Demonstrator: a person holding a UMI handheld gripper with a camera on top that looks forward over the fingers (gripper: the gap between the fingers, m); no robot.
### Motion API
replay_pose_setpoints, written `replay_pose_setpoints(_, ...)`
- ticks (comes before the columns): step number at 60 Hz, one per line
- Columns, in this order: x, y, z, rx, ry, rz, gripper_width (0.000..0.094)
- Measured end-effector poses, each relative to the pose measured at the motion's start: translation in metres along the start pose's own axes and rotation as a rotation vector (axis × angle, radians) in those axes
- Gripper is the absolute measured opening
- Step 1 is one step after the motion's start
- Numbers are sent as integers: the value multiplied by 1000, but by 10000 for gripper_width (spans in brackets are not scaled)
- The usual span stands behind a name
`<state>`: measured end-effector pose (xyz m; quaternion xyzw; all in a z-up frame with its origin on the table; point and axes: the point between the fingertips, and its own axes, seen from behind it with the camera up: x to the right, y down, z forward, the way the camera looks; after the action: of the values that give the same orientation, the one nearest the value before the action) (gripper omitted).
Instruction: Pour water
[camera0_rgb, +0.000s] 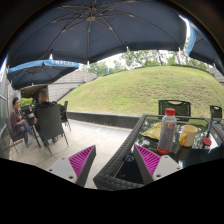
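Your tool (115, 160) is held above the near end of the wicker desk (118, 162), fingers apart w/ nothing between them. Left pad (82, 160) hangs over the patio floor (80, 140) just off the desk's near corner; right pad (148, 160) sits over the desk's glass top.

Task item: clear bottle (167, 132) w/ red cap, upright on the desk. It is beyond the fingers and a little to the right of the right one, clearly apart from it, no contact. Liquid level inside cannot be read from here.

Just right of the bottle: a yellow cup (188, 135), also upright, near the bottle but not touching it as far as can be seen. More small items lie further right on the desk (too small to identify).

Surroundings: dark chair (174, 107) at the desk's far side, behind the bottle. Large blue parasol (95, 28) overhead. To the left, well apart from your tool, two persons (22, 118) are seated on dark chairs at another spot on the patio. Grass slope (140, 88) rises beyond the patio wall.
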<state>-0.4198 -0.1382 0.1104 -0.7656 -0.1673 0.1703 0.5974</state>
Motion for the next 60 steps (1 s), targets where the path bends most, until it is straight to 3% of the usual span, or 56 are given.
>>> replay_pose_setpoints(18, 11, -1, 2, 18, 11, -26, 794)
replay_pose_setpoints(37, 134, -18, 26, 67, 190, 10, 841)
replay_pose_setpoints(57, 221, -35, 117, 109, 310, -13, 828)
replay_pose_setpoints(60, 225, -42, 124, 122, 318, -7, 786)
